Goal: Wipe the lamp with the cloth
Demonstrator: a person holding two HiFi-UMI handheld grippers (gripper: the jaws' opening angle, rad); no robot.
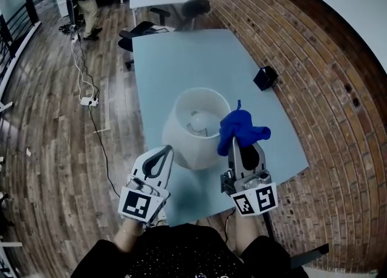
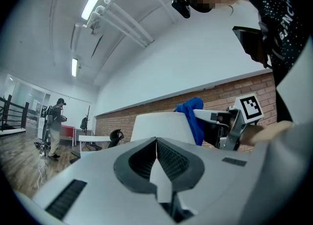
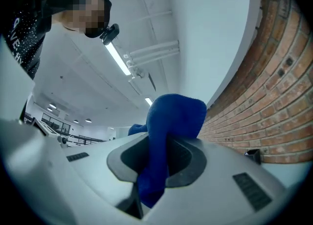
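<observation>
Right gripper is closed on the blue cloth; one fold is pinched between the jaws and the remainder is bunched above them. Left gripper is seen with its jaws brought together and nothing held between them; in the head view it is positioned just beside the near left side of the lamp. The lamp, of which mainly the white shade is visible from above, stands near the middle of the pale blue table, well apart from the small black box by the brick wall. The cloth is presented at the right side of the shade's upper rim; actual contact cannot be confirmed from these views. The step in hand is judged to be the start of wiping the shade. For a good result, the bunched part of the cloth, not the hard jaw tips, should be laid against the shade, and light pressure should be applied so that the thin shade is not dented or tipped. The closed left gripper may be rested against the opposite side as a brace. Strokes should be drawn around the rim and down the wall, and the grip on the fold should be kept firm so that the cloth is not dragged out.
</observation>
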